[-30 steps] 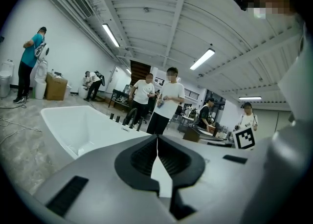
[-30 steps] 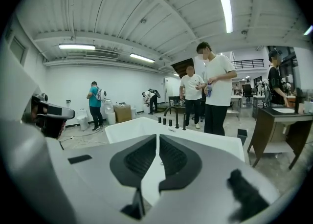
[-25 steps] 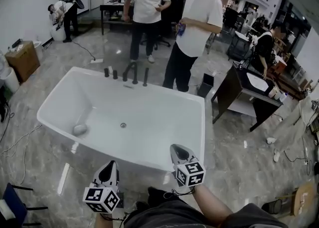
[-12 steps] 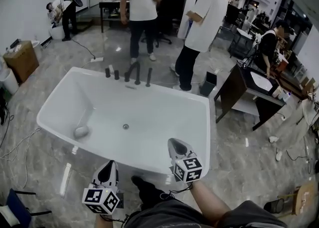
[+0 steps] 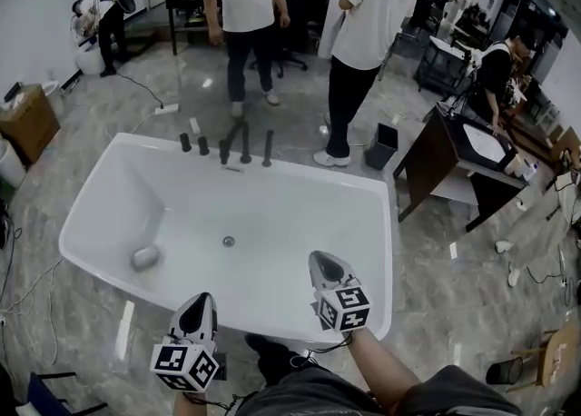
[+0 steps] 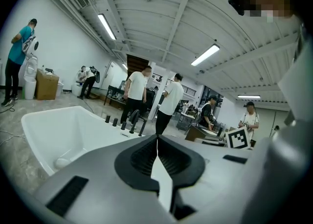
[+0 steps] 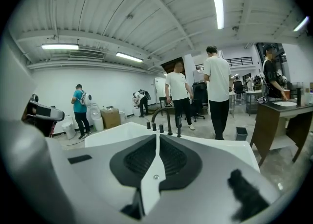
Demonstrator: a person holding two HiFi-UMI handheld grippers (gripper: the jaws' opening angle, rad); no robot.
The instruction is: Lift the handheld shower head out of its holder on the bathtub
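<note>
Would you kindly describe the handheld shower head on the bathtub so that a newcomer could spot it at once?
Start at the big white rectangular bathtub and look along its far rim, where a row of dark fittings stands. The handheld shower head is the slim dark upright rod at the row's right end; its neighbours are short knobs and an arched spout.

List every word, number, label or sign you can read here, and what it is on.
No readable words or numbers anywhere.
Marker cubes on the left hand-held gripper and right hand-held gripper: black-and-white square patterns only, no letters.
Cardboard box by the wall: any print too small to read.
</note>
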